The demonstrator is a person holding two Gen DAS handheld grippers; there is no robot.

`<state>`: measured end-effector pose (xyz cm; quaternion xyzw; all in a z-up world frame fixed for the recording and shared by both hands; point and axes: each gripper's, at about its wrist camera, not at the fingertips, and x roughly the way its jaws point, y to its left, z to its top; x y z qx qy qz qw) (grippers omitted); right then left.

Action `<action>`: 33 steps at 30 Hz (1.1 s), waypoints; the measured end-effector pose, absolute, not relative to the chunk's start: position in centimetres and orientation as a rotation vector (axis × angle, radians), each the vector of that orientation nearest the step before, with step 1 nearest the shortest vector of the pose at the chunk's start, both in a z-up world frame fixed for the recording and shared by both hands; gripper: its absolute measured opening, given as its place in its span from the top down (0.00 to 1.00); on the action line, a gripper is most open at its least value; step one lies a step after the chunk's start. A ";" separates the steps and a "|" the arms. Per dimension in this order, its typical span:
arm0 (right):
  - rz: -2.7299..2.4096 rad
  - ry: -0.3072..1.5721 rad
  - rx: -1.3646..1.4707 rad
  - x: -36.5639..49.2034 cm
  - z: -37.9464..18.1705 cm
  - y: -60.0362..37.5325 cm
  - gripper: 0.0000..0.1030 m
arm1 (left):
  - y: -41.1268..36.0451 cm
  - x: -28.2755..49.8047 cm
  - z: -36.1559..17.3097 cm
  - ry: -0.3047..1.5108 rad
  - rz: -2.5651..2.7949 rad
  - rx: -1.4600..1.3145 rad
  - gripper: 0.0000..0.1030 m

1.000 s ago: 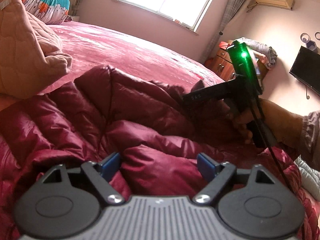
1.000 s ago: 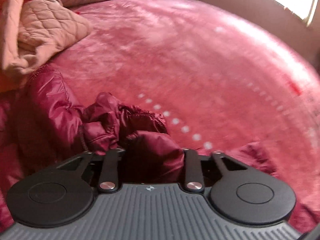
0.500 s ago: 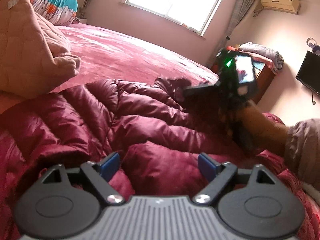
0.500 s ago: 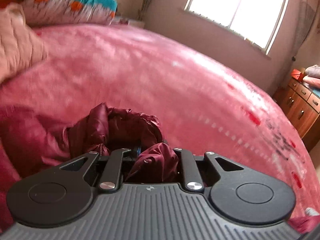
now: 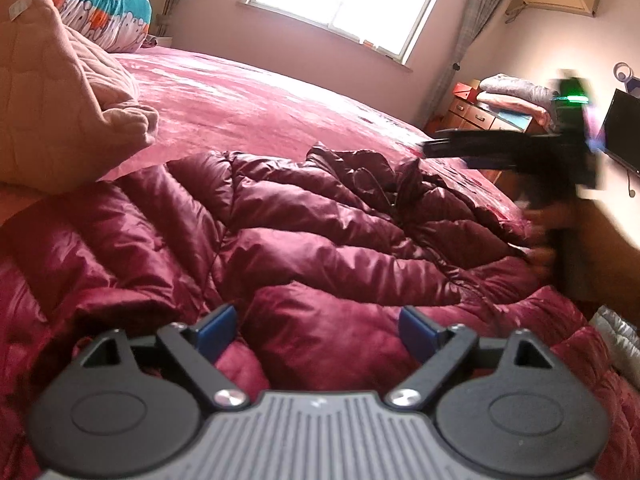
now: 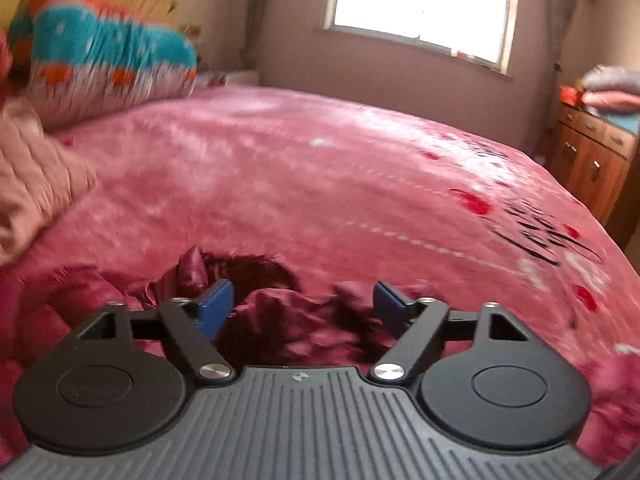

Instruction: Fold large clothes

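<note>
Step in hand: release after laying part of maroon down jacket (image 5: 312,236) over; jacket lies rumpled across pink bed (image 5: 256,96), no neat fold yet

Right tool (image 6: 304,304): jaws opening wide, jacket fabric bunched below between blue pads (image 6: 216,304), pads not pressing it; tool angled down, blurred, gripped by hand (image 5: 544,236) at jacket's far edge

Left tool (image 5: 316,328): jaws opening, spread wide, hovering low over near jacket panel, pinching nothing, tilted down

Next, likely: pick fresh edge or sleeve, pinch firmly, carry across; puffy slippery fabric needs deep bite
</note>
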<state>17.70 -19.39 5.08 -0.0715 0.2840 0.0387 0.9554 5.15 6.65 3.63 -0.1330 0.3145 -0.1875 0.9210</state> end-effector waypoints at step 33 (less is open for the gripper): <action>0.026 0.620 0.207 -12.8 0.3 -28.5 0.04 | -1.6 -6.7 5.8 0.568 -0.349 -0.010 0.11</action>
